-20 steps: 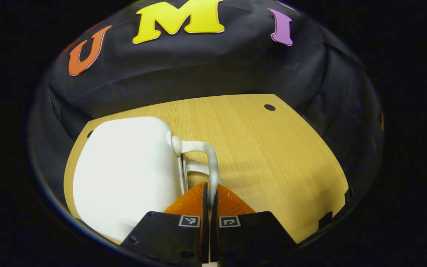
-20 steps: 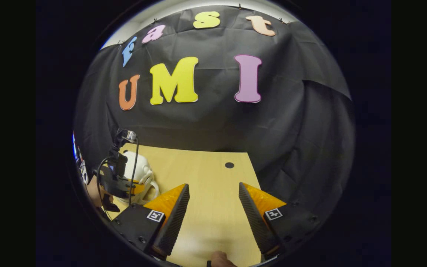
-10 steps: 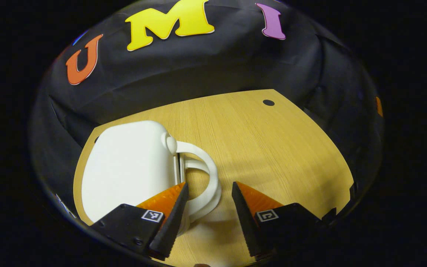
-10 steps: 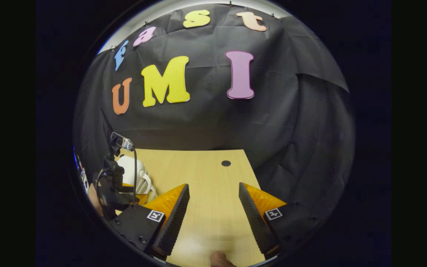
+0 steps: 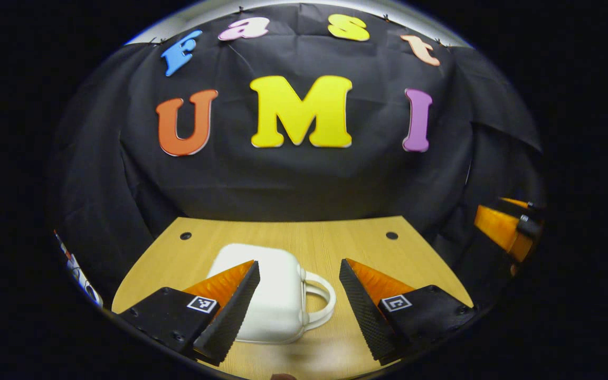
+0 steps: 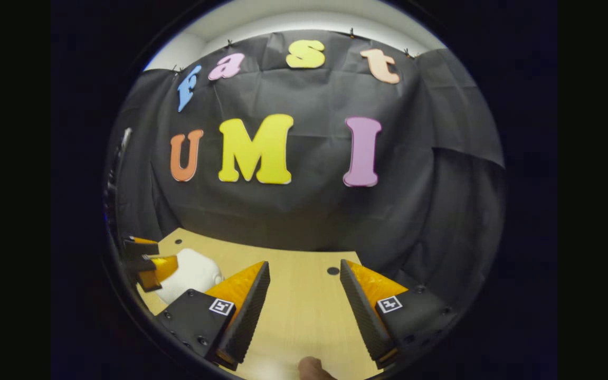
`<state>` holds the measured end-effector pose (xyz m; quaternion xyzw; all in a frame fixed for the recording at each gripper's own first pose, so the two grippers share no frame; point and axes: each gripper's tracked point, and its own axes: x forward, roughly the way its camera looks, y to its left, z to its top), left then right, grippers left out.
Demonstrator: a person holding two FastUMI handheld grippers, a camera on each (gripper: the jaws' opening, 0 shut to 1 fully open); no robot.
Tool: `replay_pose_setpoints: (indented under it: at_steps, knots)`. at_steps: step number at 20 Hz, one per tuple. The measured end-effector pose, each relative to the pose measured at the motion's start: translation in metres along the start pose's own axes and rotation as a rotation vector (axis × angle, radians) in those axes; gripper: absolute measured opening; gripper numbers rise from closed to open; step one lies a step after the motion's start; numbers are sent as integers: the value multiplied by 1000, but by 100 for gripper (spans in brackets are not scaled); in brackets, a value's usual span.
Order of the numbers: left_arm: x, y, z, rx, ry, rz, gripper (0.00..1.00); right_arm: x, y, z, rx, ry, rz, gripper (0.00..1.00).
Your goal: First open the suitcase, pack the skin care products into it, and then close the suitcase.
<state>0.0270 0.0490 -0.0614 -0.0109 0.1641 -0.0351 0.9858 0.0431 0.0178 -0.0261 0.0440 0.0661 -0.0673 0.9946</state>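
The left gripper view looks forward and slightly down from low above the bench (image 5: 367,243), facing the cloth back wall (image 5: 293,179) head-on, with the white suitcase (image 5: 277,295) close ahead between its own fingers. The right gripper view sits further right at similar height, facing the same wall (image 6: 304,211). Both share the bench (image 6: 304,295), wall and suitcase (image 6: 193,274). Each view catches the other gripper at its edge: right gripper (image 5: 504,229), left gripper (image 6: 148,261).

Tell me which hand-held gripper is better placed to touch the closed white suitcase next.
Left. The left hand-held gripper is open with the small white hard-shell suitcase and its looped handle right between its fingers. The right hand-held gripper is open over bare wooden table, the suitcase off to its left.
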Motion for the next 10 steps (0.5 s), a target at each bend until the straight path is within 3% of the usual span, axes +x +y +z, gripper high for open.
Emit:
replay_pose_setpoints:
  at_steps: [5,10]
  knots:
    - [-42,40,64,-35,-168,36,96,-8,64,26,4,-39,58,80]
    - [-74,37,70,-60,-227,5,96,-28,108,28,-1,-60,121,78]
